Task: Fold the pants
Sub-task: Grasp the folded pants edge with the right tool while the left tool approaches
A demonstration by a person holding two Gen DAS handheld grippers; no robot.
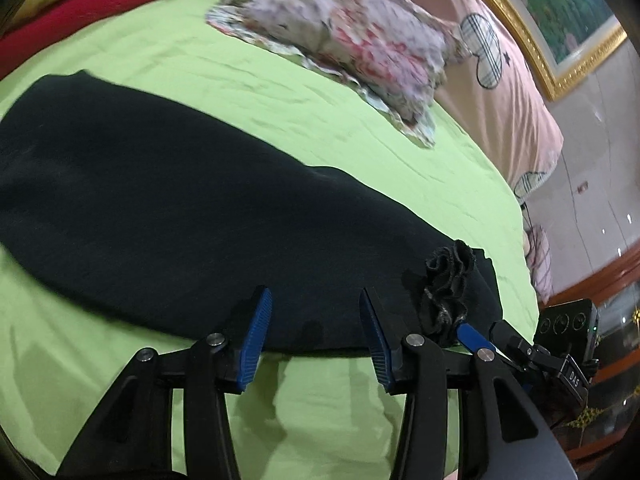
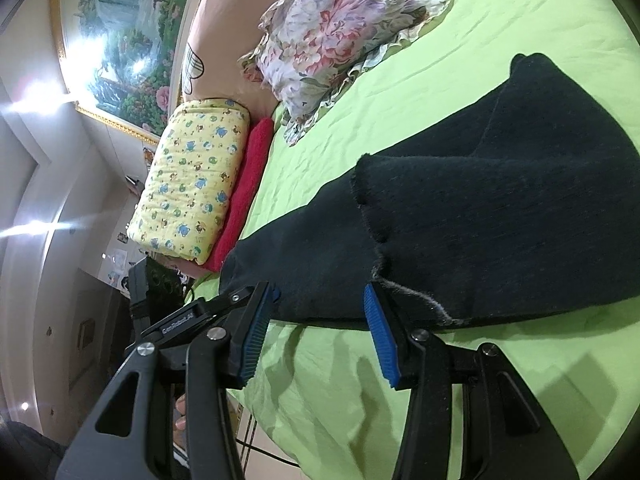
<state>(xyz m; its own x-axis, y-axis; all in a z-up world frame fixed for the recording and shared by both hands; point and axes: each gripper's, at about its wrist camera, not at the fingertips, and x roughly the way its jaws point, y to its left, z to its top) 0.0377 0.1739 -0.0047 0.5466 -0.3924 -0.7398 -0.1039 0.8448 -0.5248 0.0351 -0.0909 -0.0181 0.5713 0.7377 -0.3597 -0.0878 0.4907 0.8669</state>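
The left gripper (image 1: 316,316) stands released, its blue pads (image 1: 256,332) apart with nothing pinched between them; the near edge of the black pants (image 1: 168,200) lies just past the tips, and green sheet (image 1: 320,400) shows in the gap below. At about 3 o'clock from it, the gathered waistband (image 1: 444,292) bunches in a ruffled lump, and the other gripper's blue finger reaches in right beside that lump from the lower right.

The right gripper (image 2: 318,312) is likewise released — pads (image 2: 380,336) set apart, no cloth clamped. The right pad sits at a frayed grey hem (image 2: 416,300) of the pants (image 2: 500,216); whether it touches cannot be told. From the tips the pants run off toward 1 o'clock, one layer folded over another, with a raw-edged panel on top.

The pants lie flat on the green sheet (image 2: 520,32), spread long across the bed. Beyond them at 12 o'clock in the left view sits a floral pillow (image 1: 344,36), blurred; a red cloth (image 1: 100,4) lies at 11 o'clock. In the right view a yellow quilt (image 2: 192,176) rests at 10 o'clock beside the red cloth (image 2: 248,184) — and a gold-framed painting (image 2: 120,36) hangs on the wall behind.
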